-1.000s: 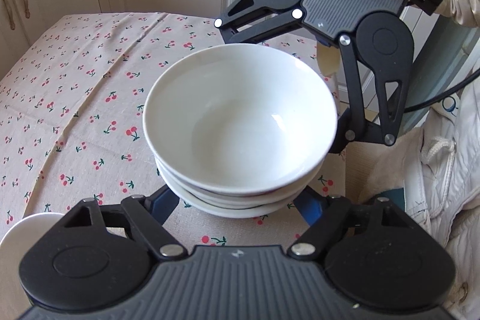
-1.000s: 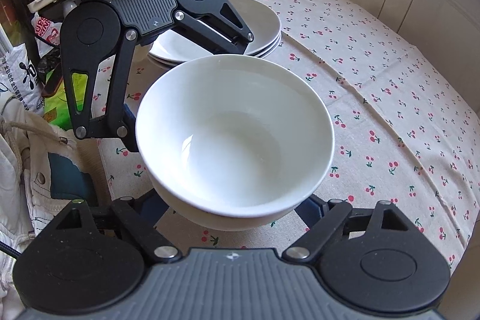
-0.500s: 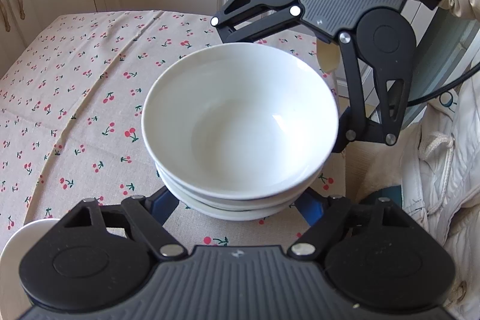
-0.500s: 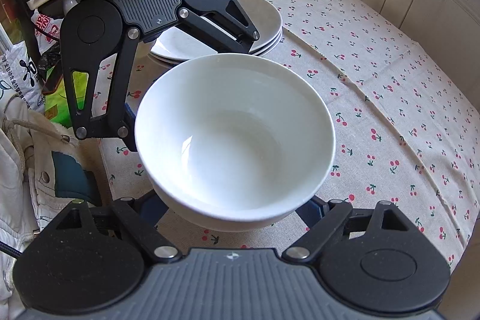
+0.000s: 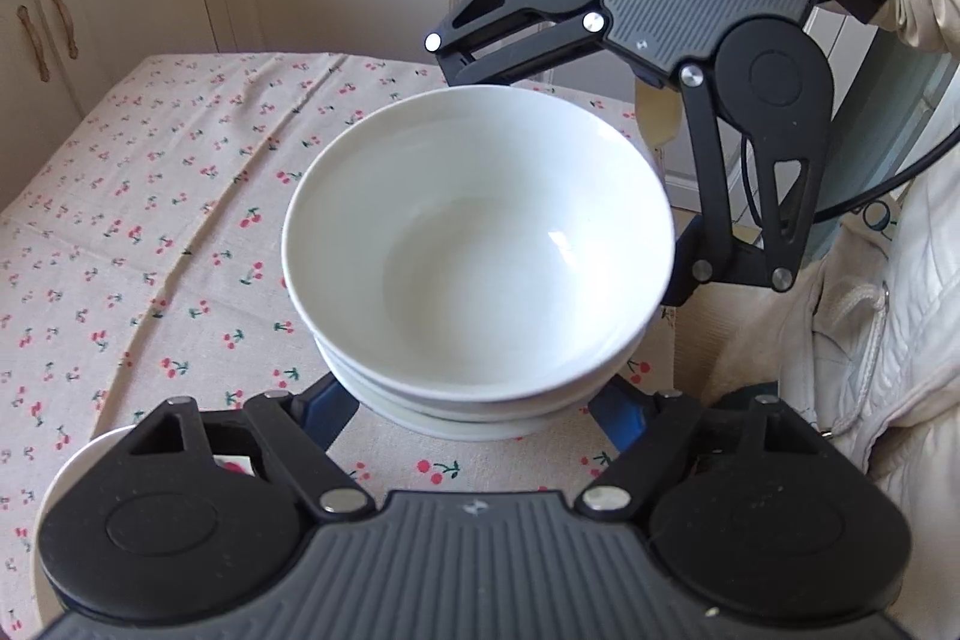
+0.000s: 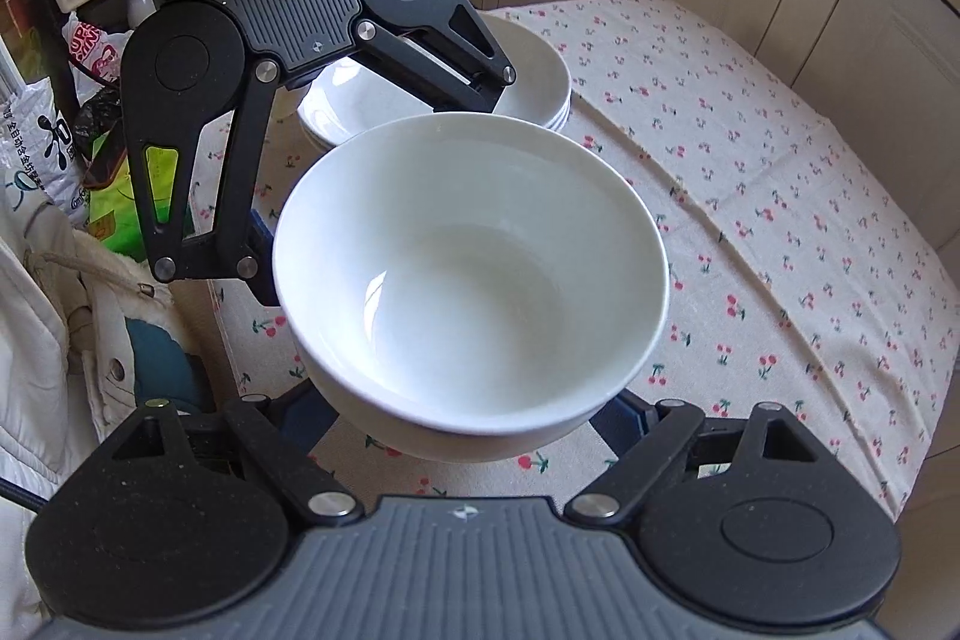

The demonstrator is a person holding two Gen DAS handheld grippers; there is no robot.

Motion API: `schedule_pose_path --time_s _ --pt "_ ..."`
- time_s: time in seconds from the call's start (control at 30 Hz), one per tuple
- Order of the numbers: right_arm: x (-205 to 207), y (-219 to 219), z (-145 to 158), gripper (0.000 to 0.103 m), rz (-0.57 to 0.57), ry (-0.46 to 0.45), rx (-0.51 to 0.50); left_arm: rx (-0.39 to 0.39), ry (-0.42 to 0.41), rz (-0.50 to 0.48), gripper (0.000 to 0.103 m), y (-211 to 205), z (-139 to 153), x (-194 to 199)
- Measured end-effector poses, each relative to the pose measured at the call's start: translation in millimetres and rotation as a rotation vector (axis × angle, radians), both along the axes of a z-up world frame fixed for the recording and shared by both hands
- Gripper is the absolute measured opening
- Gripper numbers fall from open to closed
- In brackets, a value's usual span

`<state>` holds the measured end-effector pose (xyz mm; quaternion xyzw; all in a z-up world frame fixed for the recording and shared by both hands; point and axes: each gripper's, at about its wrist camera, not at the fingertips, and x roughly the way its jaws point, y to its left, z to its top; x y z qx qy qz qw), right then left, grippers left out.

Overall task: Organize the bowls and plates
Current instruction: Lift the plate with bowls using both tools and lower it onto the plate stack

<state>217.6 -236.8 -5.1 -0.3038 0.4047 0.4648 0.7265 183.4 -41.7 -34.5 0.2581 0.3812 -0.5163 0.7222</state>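
Closest in, the blue fingers of my left claw (image 5: 471, 412) run under the rim of the stack of bowls (image 5: 480, 244), one on each side of its base. My right claw (image 6: 465, 418) straddles the same stack from the opposite side, so the two face each other across it. The pads are hidden beneath the rims, so I cannot tell whether either claw is clamped or merely set apart around the stack. The stack is round and has no long axis. It lies dead ahead of both claws, equally near, low over the cherry tablecloth (image 5: 150, 250). The left view shows three nested rims. Only the right view shows the pile of plates (image 6: 528, 64) beyond, behind my left claw.
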Motion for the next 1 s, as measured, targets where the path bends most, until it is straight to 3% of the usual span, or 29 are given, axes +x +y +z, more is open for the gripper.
schedule_pose_path --time_s 0.37,0.67,1.0 --pt "10.9 52.2 26.3 0.091 0.103 -0.093 -0.003 -0.009 -0.096 0.107 0.082 57.1 26.1 0.0" --pt "36.3 112.8 11.2 0.091 0.212 -0.096 -0.024 0.023 -0.101 0.223 0.082 106.6 15.9 8.8" --pt "57.4 144.5 -5.5 0.091 0.253 -0.065 -0.031 0.030 -0.074 0.282 0.082 133.4 4.9 20.9"
